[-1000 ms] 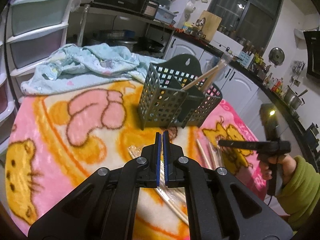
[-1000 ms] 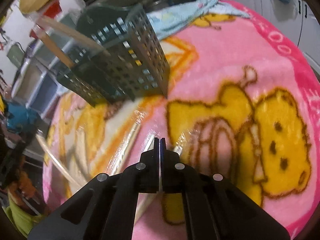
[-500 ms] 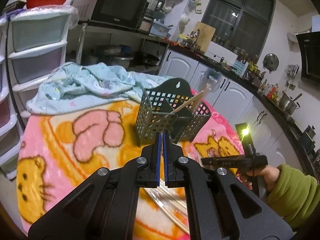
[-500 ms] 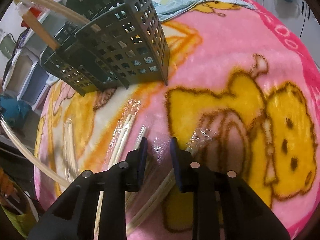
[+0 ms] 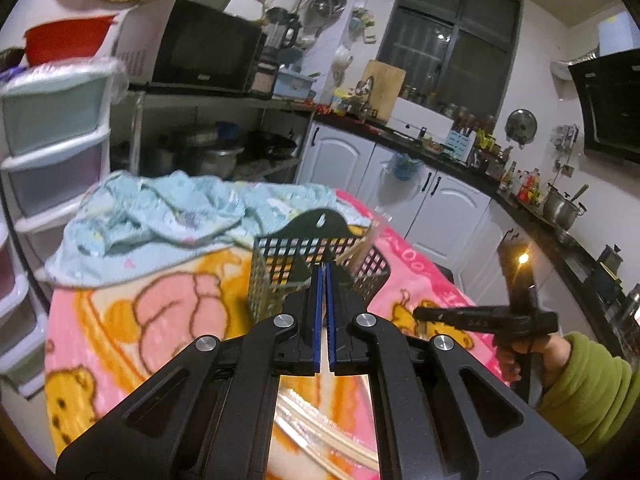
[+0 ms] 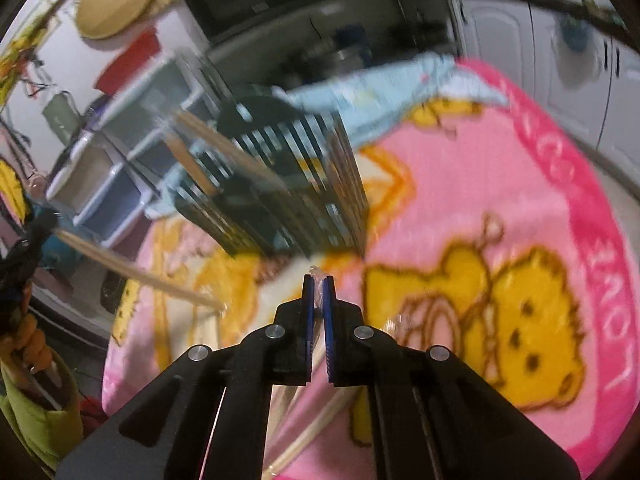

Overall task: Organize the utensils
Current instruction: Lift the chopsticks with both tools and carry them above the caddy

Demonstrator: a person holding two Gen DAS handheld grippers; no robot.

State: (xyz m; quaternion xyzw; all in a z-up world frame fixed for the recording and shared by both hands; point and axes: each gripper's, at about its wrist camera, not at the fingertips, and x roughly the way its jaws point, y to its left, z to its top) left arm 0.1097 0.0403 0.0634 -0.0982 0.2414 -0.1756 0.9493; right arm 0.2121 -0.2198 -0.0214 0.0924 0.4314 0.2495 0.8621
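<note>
Right gripper [image 6: 318, 280] nips clear chopstick wrap [image 6: 316, 300] near the caddy [image 6: 288, 184]; left gripper [image 5: 324, 268] shut too (contents unclear).

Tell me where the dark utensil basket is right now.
The utensil basket stands upright on the pink blanket, centre of the left wrist view, just past the left tool, before the crumpled blue cloth.

We count: hand-held grippers 2 [image 5: 324, 272] [image 5: 420, 313] | utensil basket [image 5: 280, 276] 1 | wrapped chopsticks inside basket [image 6: 224, 148] 2 | blue cloth [image 5: 160, 212] 1

Dark window [image 5: 452, 36]; white cabinets [image 5: 344, 156]; black countertop [image 5: 452, 160]
</note>
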